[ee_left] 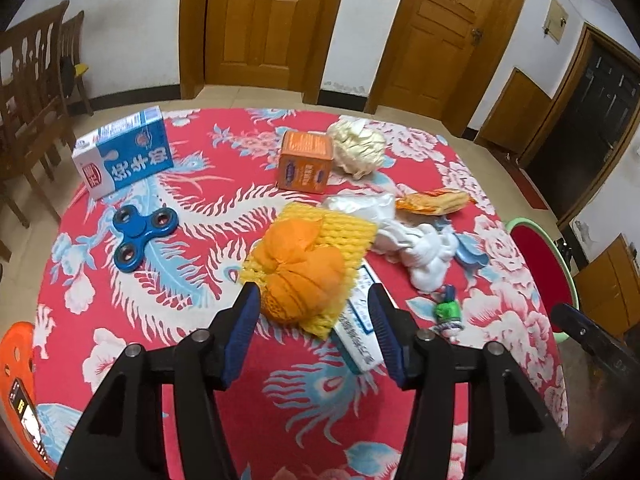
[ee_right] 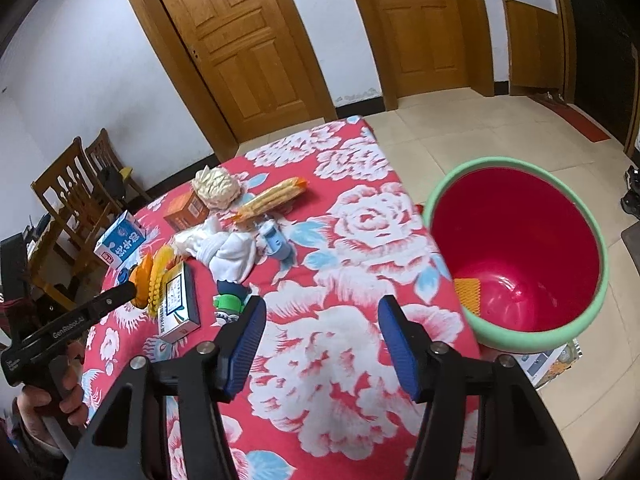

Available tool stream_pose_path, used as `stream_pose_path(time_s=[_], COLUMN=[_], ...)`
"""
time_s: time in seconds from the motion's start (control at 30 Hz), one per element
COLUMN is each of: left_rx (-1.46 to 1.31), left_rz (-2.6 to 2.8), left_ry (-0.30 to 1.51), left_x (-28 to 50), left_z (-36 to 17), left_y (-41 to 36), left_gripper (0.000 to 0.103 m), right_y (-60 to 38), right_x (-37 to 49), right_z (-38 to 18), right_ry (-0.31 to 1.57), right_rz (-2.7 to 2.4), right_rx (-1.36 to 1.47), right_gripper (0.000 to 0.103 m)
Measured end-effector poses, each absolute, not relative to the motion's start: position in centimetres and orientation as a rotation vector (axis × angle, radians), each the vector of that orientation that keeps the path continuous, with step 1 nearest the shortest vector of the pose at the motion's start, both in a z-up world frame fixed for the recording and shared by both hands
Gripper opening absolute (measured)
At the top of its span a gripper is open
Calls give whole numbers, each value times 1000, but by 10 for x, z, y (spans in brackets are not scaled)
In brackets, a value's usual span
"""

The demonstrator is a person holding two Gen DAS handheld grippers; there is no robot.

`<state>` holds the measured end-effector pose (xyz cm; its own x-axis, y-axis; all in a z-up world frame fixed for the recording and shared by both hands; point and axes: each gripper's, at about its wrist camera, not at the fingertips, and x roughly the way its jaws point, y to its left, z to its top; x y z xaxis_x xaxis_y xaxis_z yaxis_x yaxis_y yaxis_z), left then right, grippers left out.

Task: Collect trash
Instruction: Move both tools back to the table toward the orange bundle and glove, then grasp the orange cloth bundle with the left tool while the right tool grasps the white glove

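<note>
Left wrist view: the left hand-held gripper (ee_left: 312,316) is released, fingers flanking but not pressing the orange-and-yellow foam net (ee_left: 308,268) lying on the surface (ee_left: 240,420).

Right wrist view: the right hand-held gripper (ee_right: 322,320) is released and empty, near the bin (ee_right: 516,256) beside the surface.

A home room is shown: panelled wooden doors (ee_left: 256,20), wooden dining chairs (ee_left: 32,92), tiled floor (ee_right: 460,128), whitewashed walls, counter covered by a red floral cloth (ee_right: 352,208).
</note>
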<state>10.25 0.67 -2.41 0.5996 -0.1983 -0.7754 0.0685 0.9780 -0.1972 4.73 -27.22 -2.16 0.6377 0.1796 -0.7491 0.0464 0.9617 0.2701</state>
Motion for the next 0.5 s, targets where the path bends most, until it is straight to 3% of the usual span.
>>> stream_pose_path(time_s=[0.17,0.23,0.3,0.5], left_rx=[-163,-197,-225,-267], left_rz=[-114,-138,-164,-185], left_ry=[922,920,931,941], left_x=[116,119,123,124], left_z=[-34,-37,-41,-47], left_y=[15,20,24,33], left_gripper=[56,50,38,37], right_y=[-259,-253,-246,-223], right_x=[59,65,70,85], right_z=[-26,-29,-31,-38], right_ry=[901,912,921,946], right_rz=[99,112,127,177], right_rx=[263,259,256,245], right_gripper=[61,61,61,61])
